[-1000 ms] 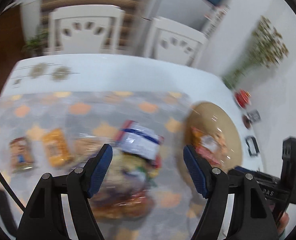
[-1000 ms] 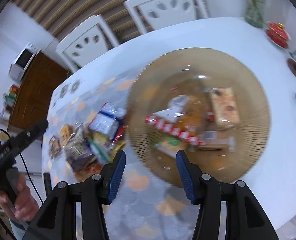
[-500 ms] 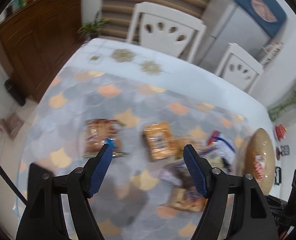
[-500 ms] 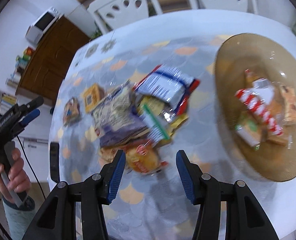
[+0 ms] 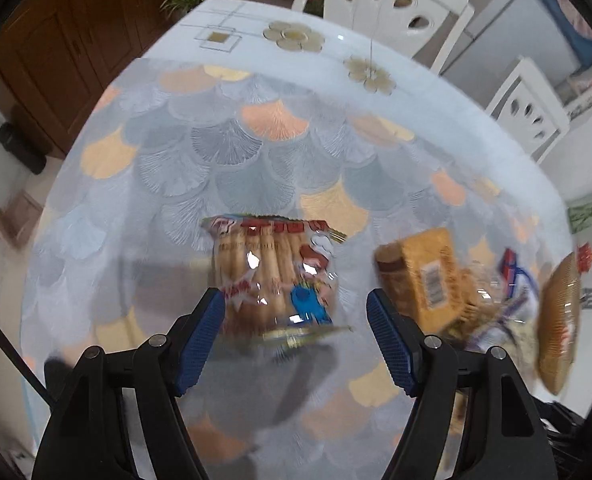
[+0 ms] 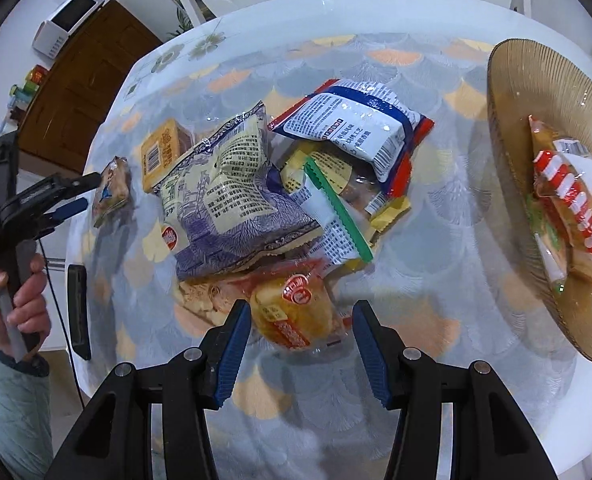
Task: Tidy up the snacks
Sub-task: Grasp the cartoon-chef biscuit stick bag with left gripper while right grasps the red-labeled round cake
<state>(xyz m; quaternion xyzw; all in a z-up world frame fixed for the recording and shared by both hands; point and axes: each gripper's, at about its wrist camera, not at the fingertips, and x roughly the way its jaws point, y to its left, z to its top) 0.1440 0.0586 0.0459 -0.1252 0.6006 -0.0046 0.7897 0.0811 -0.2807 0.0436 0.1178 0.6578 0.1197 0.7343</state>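
At the far left of the right wrist view, the person's left hand [image 6: 20, 300] grips the handle of the left gripper [image 6: 74, 194], which points at a small biscuit stick packet [image 6: 112, 190] lying alone on the scale-patterned tablecloth [image 6: 436, 248]. In the left wrist view the left gripper [image 5: 292, 334] hangs with its blue pads spread wide, grasping nothing, and the biscuit stick packet [image 5: 274, 272] lies between and just beyond the fingertips; whether the left pad touches its edge cannot be told through the blur. Just right of it lies an orange cracker box [image 5: 424, 276], barcode up, and past that a blurred heap of wrappers.

In the right wrist view a black phone-like slab [image 6: 78, 310] lies at the table's left edge. The orange cracker box [image 6: 164, 152] sits beside the heap, partly under a purple-and-cream printed bag [image 6: 228, 196]. Right of that bag lie a green-edged sachet [image 6: 336, 212] and a white packet with blue and red trim [image 6: 360, 128], overlapping yellow wrappers.

The right gripper [image 6: 302, 342] is released, its pads wide apart on either side of a clear-wrapped golden bun [image 6: 292, 310] at the near edge of the heap, not pressing on it.

At the right a ribbed amber glass plate [image 6: 508, 92] holds a red-and-white striped packet [image 6: 572, 196] on top of other wrapped snacks.
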